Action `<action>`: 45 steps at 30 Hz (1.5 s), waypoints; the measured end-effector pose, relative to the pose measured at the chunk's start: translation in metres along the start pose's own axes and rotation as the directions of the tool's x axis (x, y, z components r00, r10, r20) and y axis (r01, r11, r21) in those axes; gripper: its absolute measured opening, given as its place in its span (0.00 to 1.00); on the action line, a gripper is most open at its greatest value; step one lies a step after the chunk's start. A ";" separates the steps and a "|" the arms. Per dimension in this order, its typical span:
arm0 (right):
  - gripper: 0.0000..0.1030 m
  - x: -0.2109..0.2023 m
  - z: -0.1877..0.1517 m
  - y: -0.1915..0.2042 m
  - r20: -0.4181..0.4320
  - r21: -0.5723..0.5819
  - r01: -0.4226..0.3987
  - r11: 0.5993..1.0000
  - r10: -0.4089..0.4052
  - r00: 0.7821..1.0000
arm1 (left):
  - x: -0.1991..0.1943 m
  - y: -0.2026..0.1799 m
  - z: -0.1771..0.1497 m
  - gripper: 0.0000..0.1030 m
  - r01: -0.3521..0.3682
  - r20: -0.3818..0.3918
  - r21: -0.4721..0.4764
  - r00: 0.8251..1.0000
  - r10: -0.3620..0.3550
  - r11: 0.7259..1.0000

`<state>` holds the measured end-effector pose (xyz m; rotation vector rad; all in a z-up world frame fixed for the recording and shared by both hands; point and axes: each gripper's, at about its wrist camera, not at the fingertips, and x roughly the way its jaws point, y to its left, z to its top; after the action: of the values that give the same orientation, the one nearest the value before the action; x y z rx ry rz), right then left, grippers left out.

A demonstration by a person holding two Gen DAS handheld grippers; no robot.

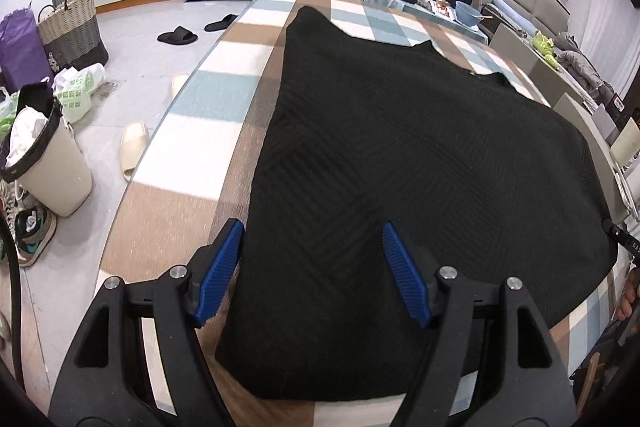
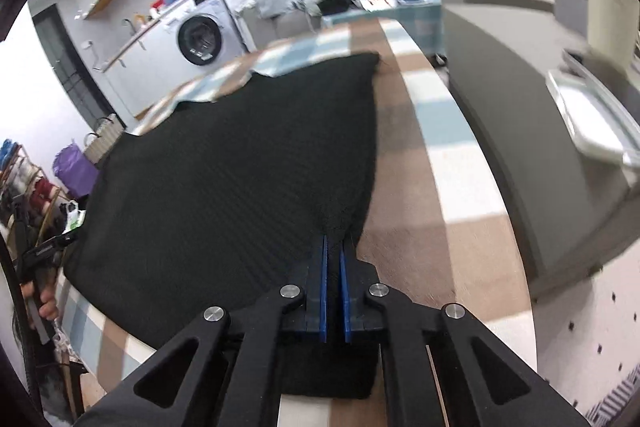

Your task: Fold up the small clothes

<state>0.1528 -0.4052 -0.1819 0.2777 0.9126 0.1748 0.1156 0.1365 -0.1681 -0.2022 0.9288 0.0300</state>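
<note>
Black knit garment [image 1: 400,155] lies flat on the checked tablecloth [image 1: 192,155]. Only the right view shows the right gripper [image 2: 335,247] pinching its edge; the left gripper [image 1: 312,247] hangs spread above it.

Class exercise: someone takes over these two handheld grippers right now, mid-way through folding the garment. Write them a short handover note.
Left gripper: open, blue pads straddling the near left edge of the black ribbed knit garment, nothing gripped.
Right gripper: shut on the garment's near right edge.
The garment lies spread flat on the checked brown, blue and white tablecloth.
Done: garment laid out, right side pinched.
Left: close the left gripper on its edge, then probably lift both and fold away from you.
</note>
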 end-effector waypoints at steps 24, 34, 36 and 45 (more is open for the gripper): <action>0.42 -0.041 0.011 0.019 0.103 0.041 0.015 0.999 -0.020 0.995 | -0.054 0.003 -0.027 0.70 0.028 0.116 -0.045 0.993 -0.022 0.999; 0.46 -0.027 0.004 0.077 0.061 -0.009 -0.169 0.986 0.169 0.984 | -0.065 0.024 -0.073 0.70 0.154 0.024 -0.183 0.988 -0.152 0.971; 0.46 -0.020 0.003 0.086 0.044 -0.015 -0.177 0.984 0.178 0.983 | -0.064 0.024 -0.078 0.70 0.198 0.029 -0.202 0.980 -0.197 0.959; 0.52 0.010 -0.008 0.133 -0.016 -0.126 -0.238 0.963 0.238 0.971 | -0.043 -0.002 -0.064 0.57 0.068 0.096 -0.211 0.994 -0.048 0.975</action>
<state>0.1487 -0.2747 -0.1527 0.2680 0.8631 0.4537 0.0393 0.1251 -0.1704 -0.4250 0.8285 0.0848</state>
